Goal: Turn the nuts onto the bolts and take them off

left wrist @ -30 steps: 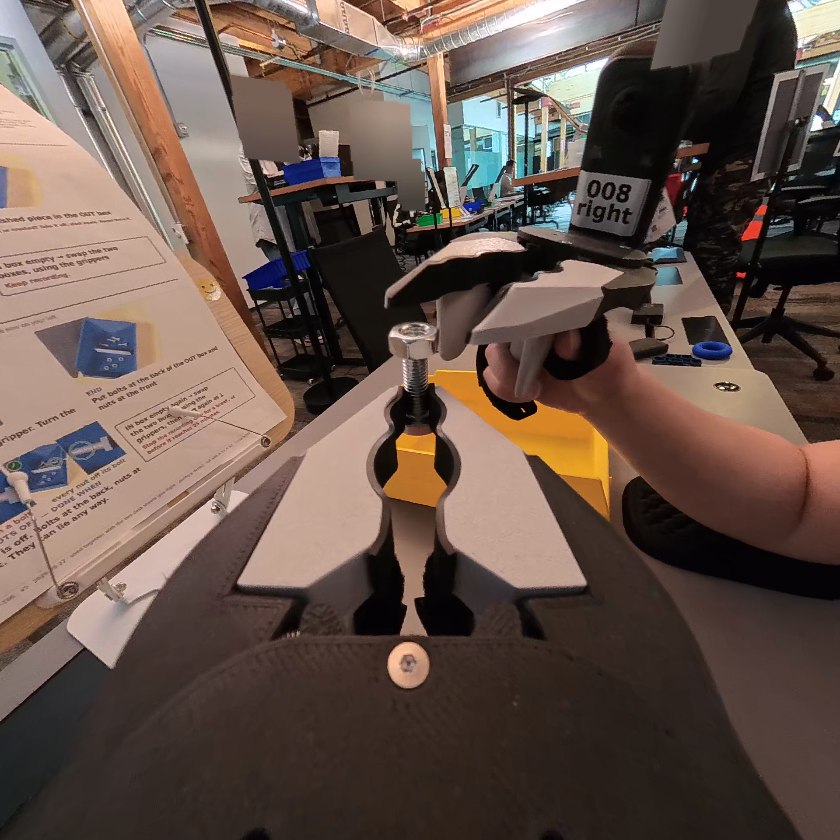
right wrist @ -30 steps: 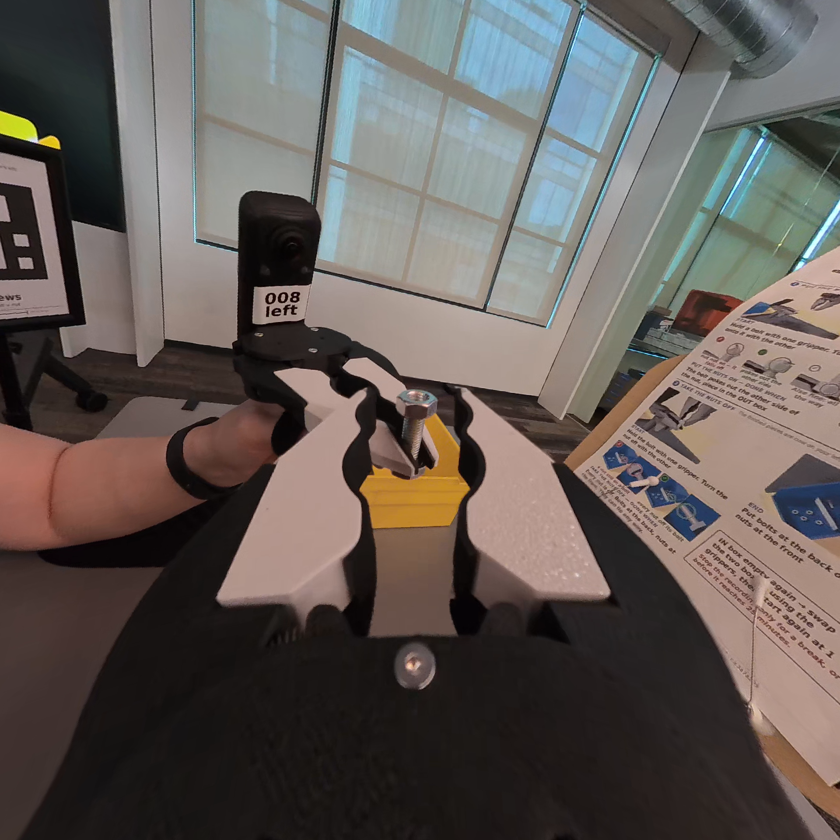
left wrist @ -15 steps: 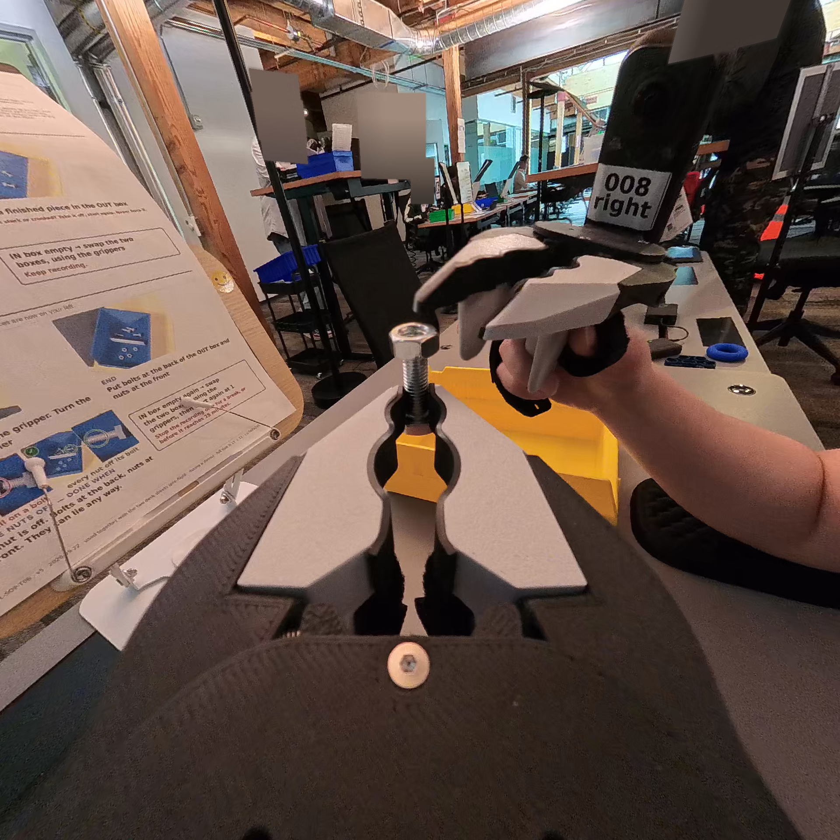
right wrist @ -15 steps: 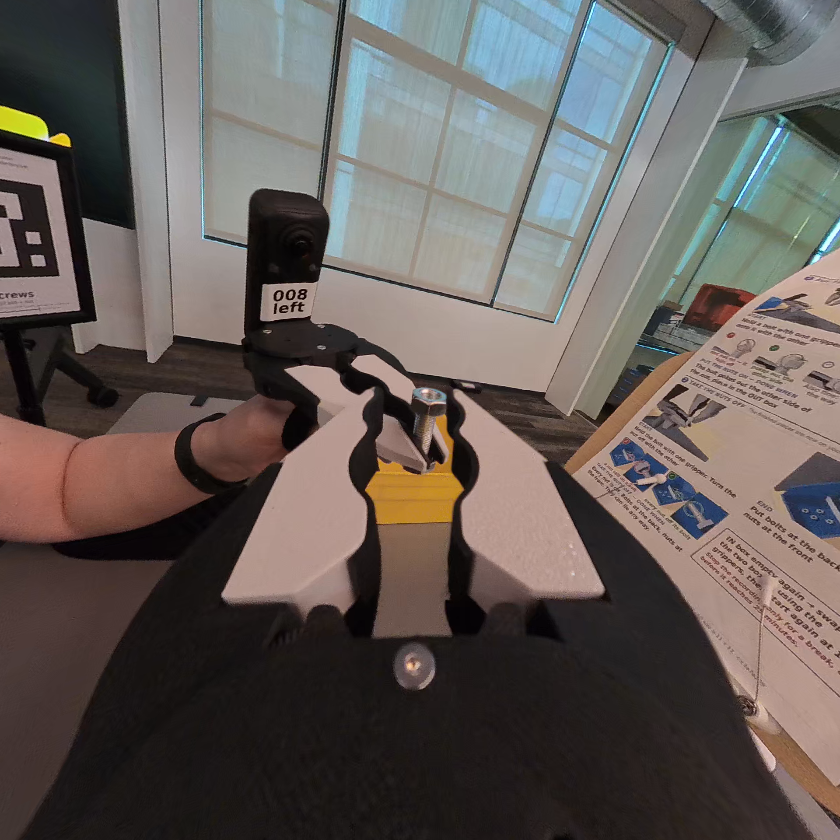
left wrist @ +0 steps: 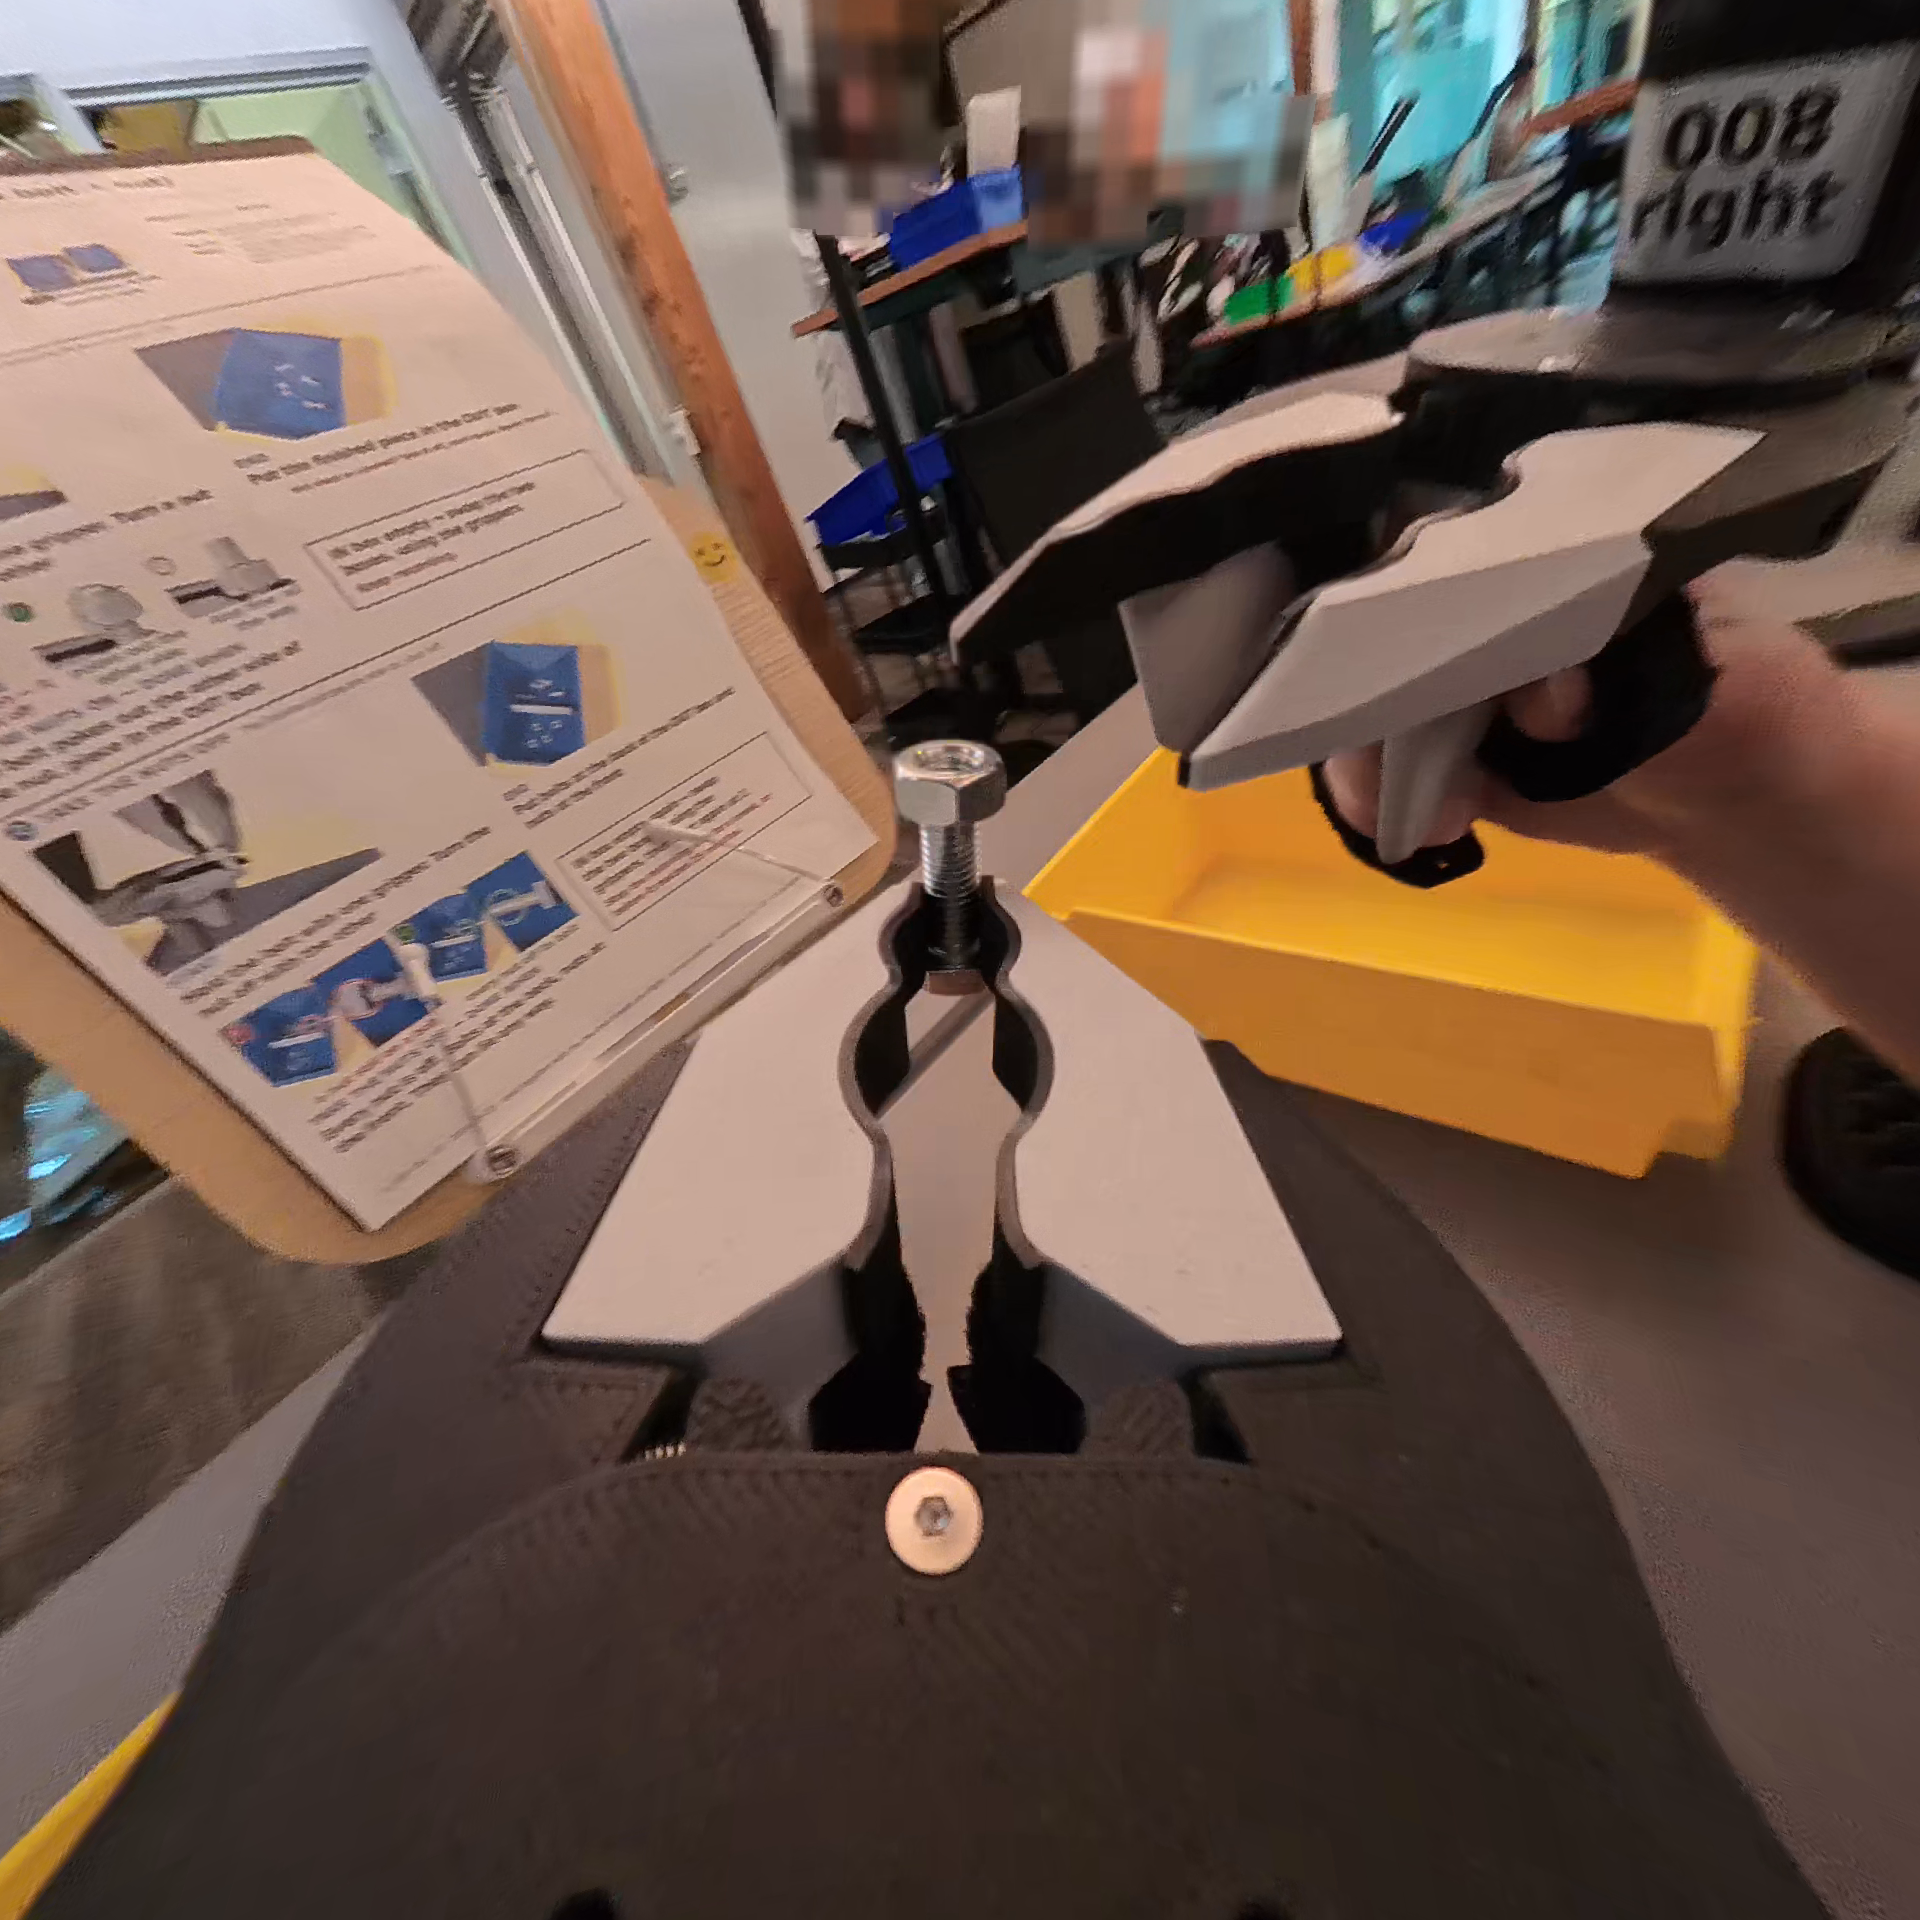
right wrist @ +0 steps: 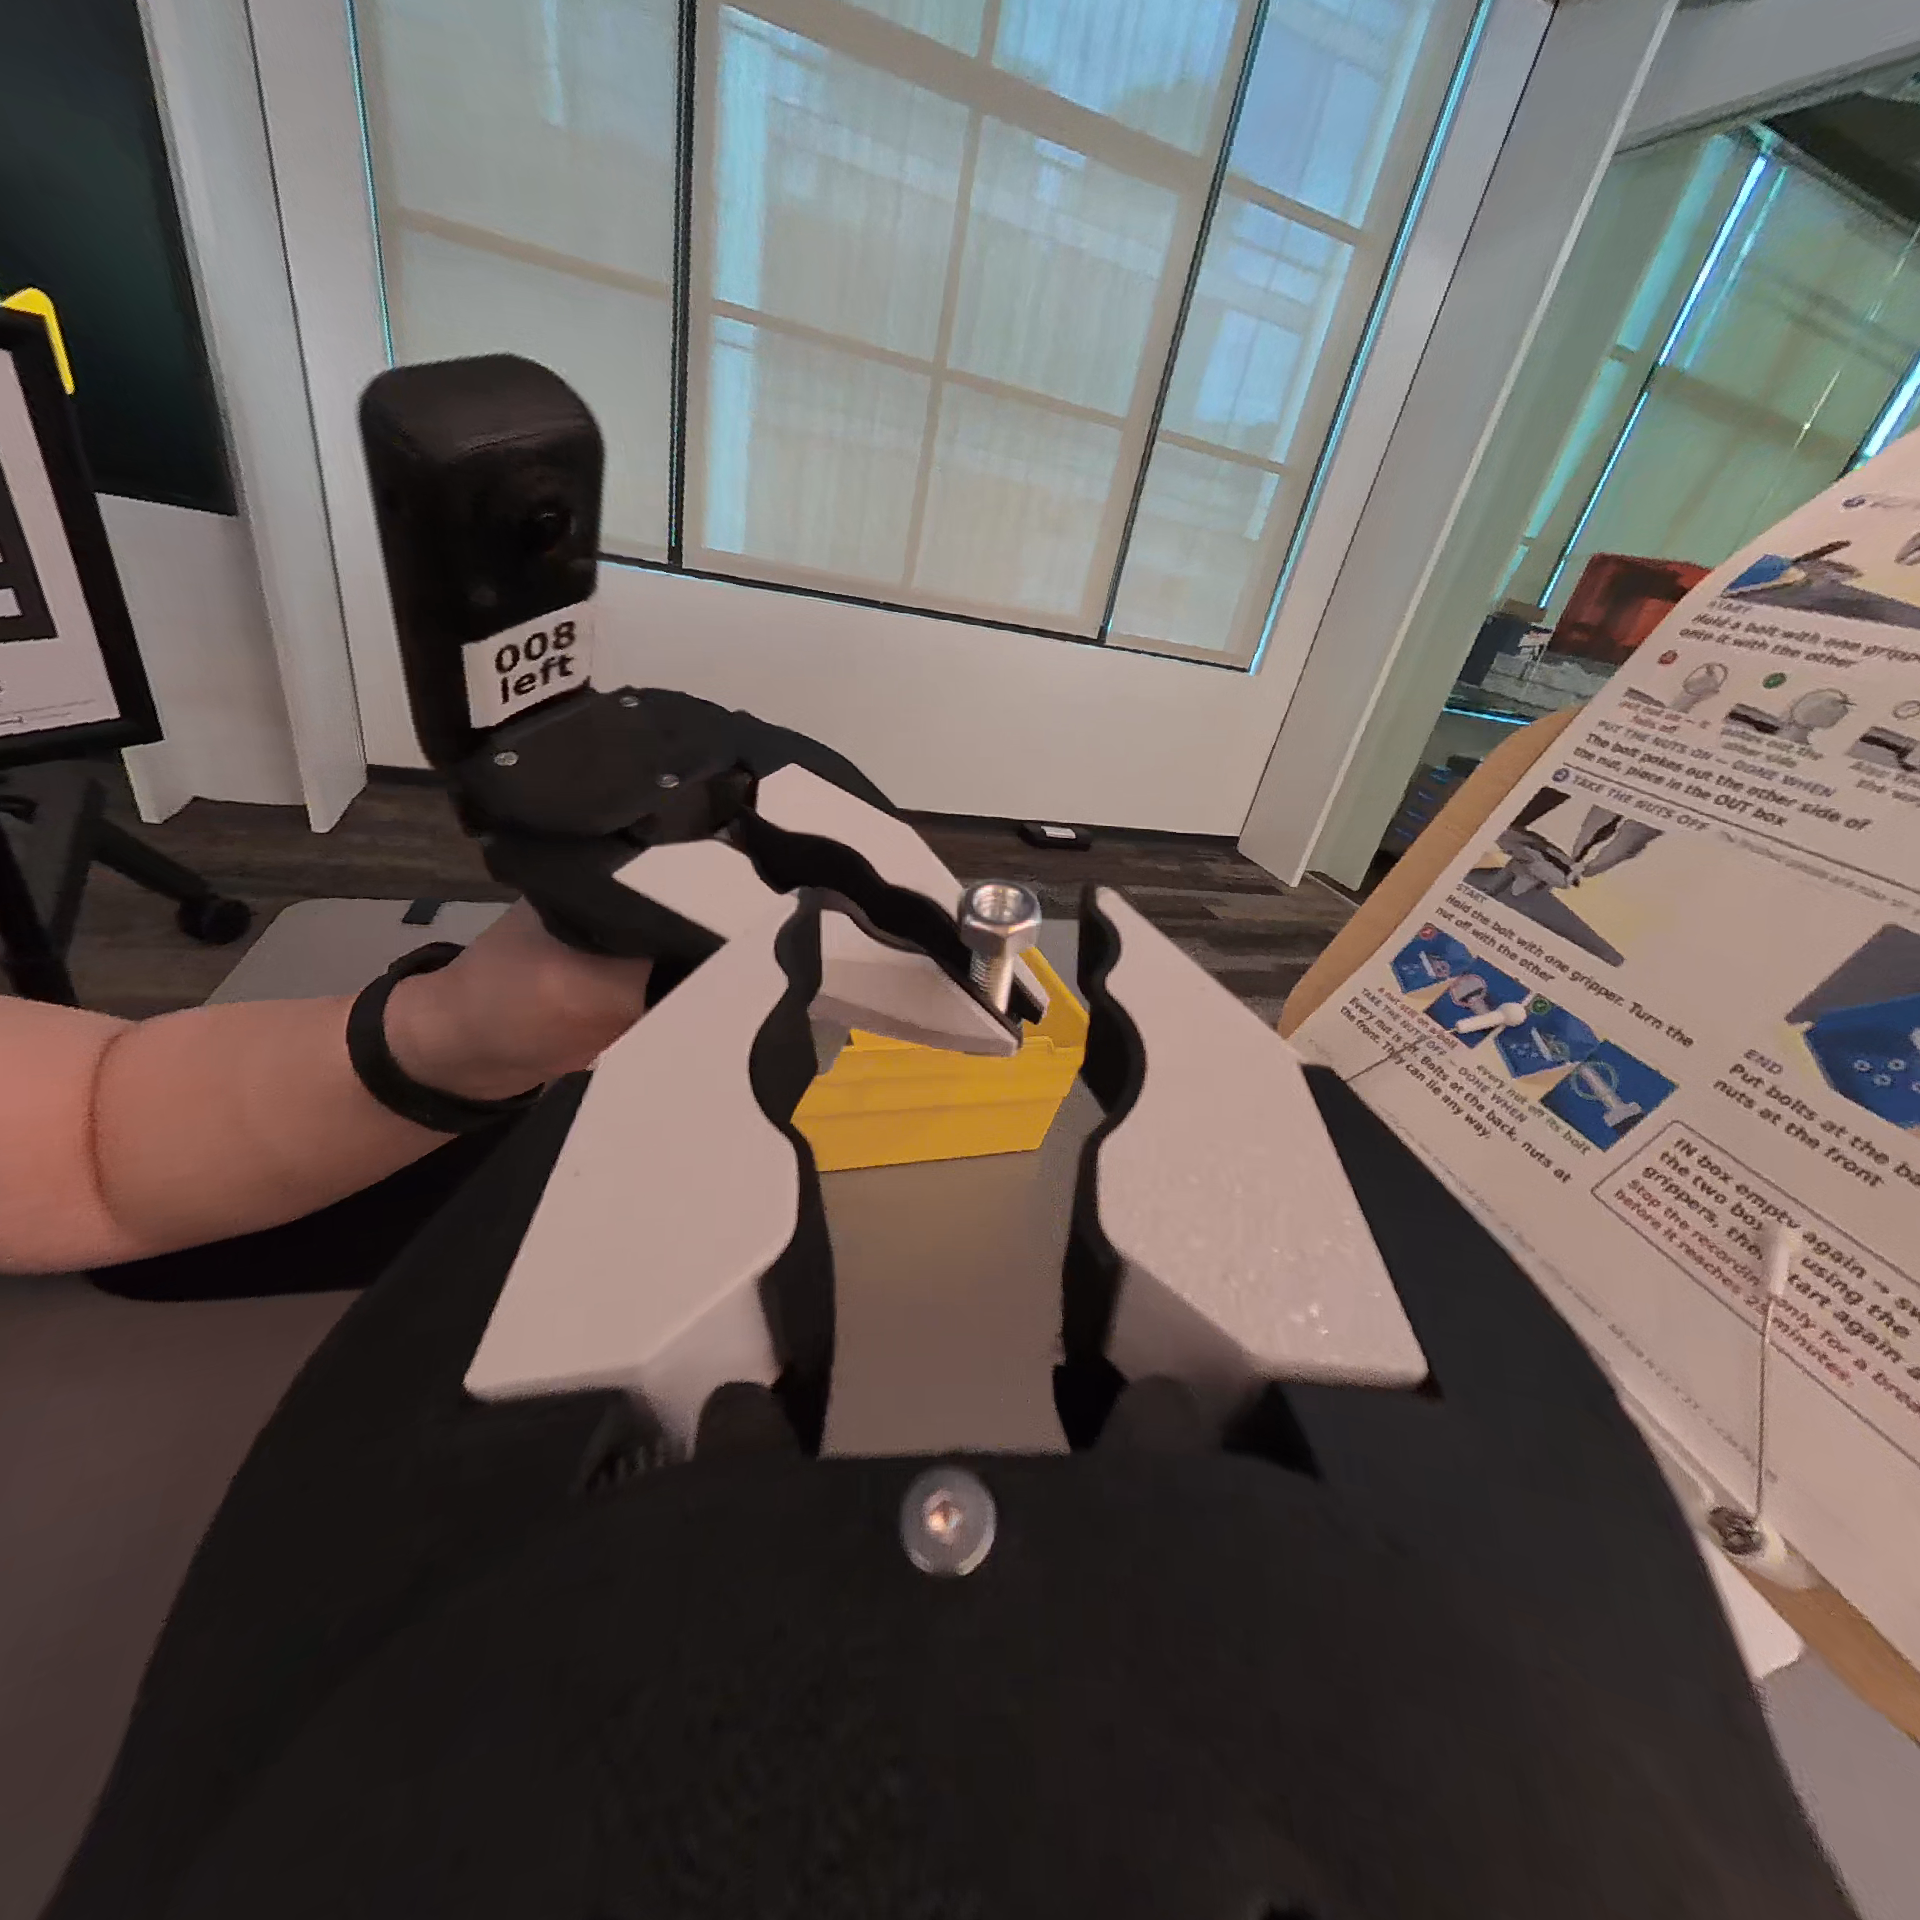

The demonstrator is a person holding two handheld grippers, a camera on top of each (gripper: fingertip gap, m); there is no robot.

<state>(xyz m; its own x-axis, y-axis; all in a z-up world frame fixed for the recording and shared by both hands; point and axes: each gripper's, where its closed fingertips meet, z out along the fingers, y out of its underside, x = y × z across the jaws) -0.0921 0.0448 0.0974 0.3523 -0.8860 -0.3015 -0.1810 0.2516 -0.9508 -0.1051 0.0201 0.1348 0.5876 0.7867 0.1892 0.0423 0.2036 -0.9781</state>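
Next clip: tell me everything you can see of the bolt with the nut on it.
The bolt is bright silver metal with a threaded shank, standing upright. A hex nut of the same metal sits at its top end, bore facing up. The lower shank is clamped between the tips of the left hand-held gripper; its bottom end is hidden there. The right hand-held gripper is open and touches neither. A yellow bin sits behind it.

One bolt [left wrist: 948,891] (one nut [left wrist: 948,781] on it), one yellow bin [left wrist: 1382,997], two tongs.
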